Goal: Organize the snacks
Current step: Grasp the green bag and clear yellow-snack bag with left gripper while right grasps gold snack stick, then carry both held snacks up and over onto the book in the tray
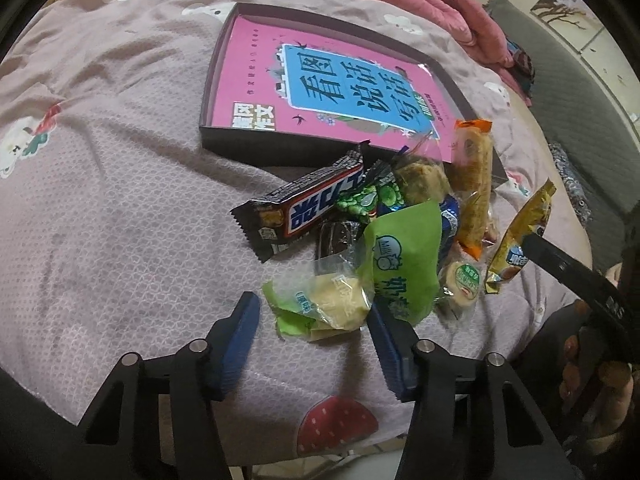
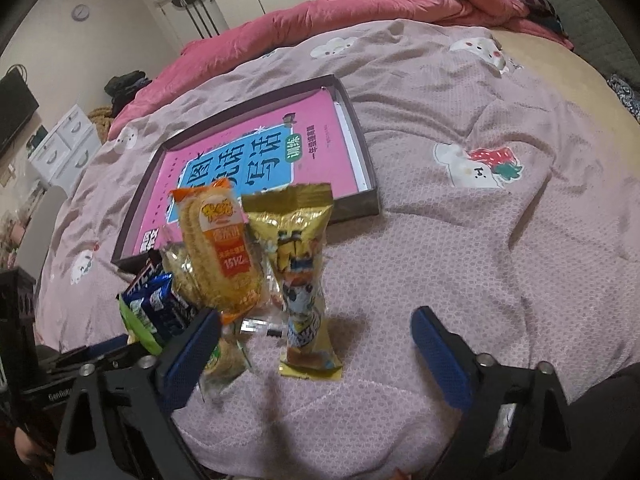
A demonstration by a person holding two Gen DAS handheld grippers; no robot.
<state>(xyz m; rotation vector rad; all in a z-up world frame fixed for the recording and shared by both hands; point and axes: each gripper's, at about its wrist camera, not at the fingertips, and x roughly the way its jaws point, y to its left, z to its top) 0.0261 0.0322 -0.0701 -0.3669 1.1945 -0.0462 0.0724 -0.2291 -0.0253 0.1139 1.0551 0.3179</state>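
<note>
The snacks lie in 1 loose heap on the pale pink quilted bedspread (image 1: 120, 200), just in front of the shallow dark cardboard box (image 1: 224, 140) that holds a pink book. No snack is inside the box yet, so the sorting seems to be at its beginning.

The left gripper (image 1: 314, 336) has its 2 blue pads wide apart, holding nothing, on both sides of the green and clear wrapped pastry (image 1: 324, 304) at the near edge of the heap. The right gripper (image 2: 316, 344) is also spread and empty, with the long golden foil packet (image 2: 304, 276) between its fingers.

I judge the next move is to close on 1 packet without catching its neighbours, which overlap.
</note>
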